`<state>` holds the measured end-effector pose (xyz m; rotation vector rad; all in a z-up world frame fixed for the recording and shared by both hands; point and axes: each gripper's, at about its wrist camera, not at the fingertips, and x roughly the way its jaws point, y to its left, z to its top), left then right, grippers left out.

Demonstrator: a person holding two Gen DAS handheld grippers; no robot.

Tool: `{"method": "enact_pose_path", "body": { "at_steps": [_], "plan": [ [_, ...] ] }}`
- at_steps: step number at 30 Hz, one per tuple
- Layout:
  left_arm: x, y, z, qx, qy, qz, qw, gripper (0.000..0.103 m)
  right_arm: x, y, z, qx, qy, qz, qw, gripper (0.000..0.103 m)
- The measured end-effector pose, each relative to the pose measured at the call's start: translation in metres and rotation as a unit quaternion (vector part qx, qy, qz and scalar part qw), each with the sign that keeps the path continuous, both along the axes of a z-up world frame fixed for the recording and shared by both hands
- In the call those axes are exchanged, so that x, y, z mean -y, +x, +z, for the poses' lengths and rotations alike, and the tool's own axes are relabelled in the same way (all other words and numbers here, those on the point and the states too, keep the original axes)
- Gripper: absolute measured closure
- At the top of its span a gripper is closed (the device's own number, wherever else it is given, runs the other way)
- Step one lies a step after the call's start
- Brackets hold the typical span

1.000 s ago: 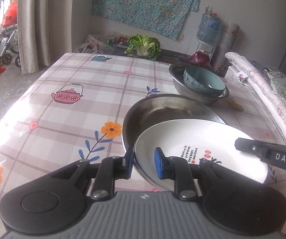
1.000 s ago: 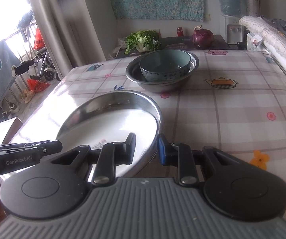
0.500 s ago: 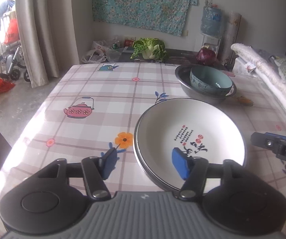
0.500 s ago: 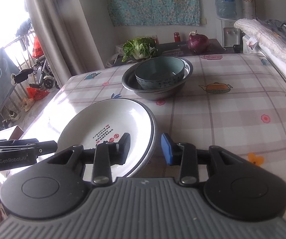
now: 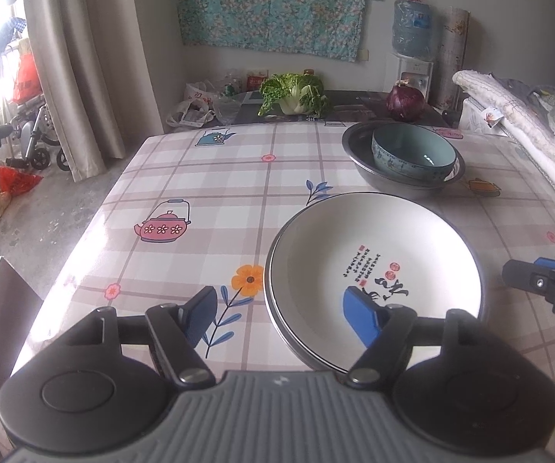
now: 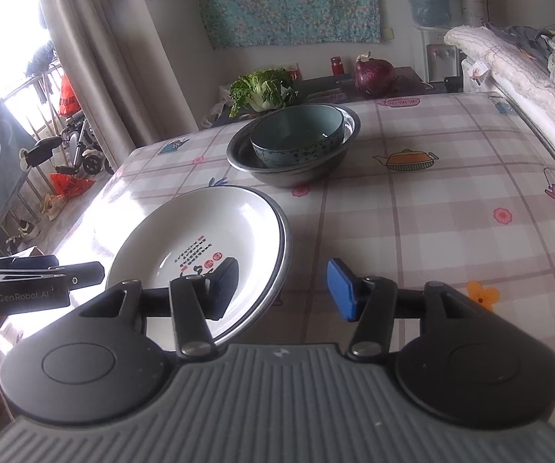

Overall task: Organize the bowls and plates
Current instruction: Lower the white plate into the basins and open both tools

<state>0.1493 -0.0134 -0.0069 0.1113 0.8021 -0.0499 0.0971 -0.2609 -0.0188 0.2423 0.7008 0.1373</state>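
A white plate [image 5: 374, 239] with red and black writing lies nested in a steel dish [image 5: 268, 281] on the checked tablecloth. My left gripper [image 5: 281, 318] straddles its near left rim, jaws opening, pads clear of it. In the right wrist view the white plate [image 6: 200, 239] and the steel dish [image 6: 283, 247] have their right rim between the fingers of my right gripper [image 6: 283, 289], which is also opening without touching. Farther back a teal bowl [image 5: 412, 154] sits inside a steel basin [image 5: 358, 154]. Each gripper shows in the other's view: right gripper [image 5: 540, 281], left gripper [image 6: 80, 272].
A cabbage [image 5: 295, 94] and a red onion [image 5: 405, 102] lie on a dark side table past the far edge. Rolled bedding [image 5: 516, 131] runs along the table's right side. Curtains [image 5: 84, 58] and a water dispenser [image 5: 412, 31] stand beyond.
Both grippers were shut on the white plate's rims while it sat askew over the steel dish. It now lies nested in the dish, and both sets of jaws have opened off it.
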Motion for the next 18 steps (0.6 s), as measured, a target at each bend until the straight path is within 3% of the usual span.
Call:
{"method": "enact_pose_path", "body": {
  "at_steps": [18],
  "plan": [
    [0.028, 0.039, 0.005, 0.002, 0.027, -0.03, 0.9992, 0.029, 0.036, 0.03, 0.007, 0.009, 0.02, -0.016, 1.0, 0.051]
  ]
}}
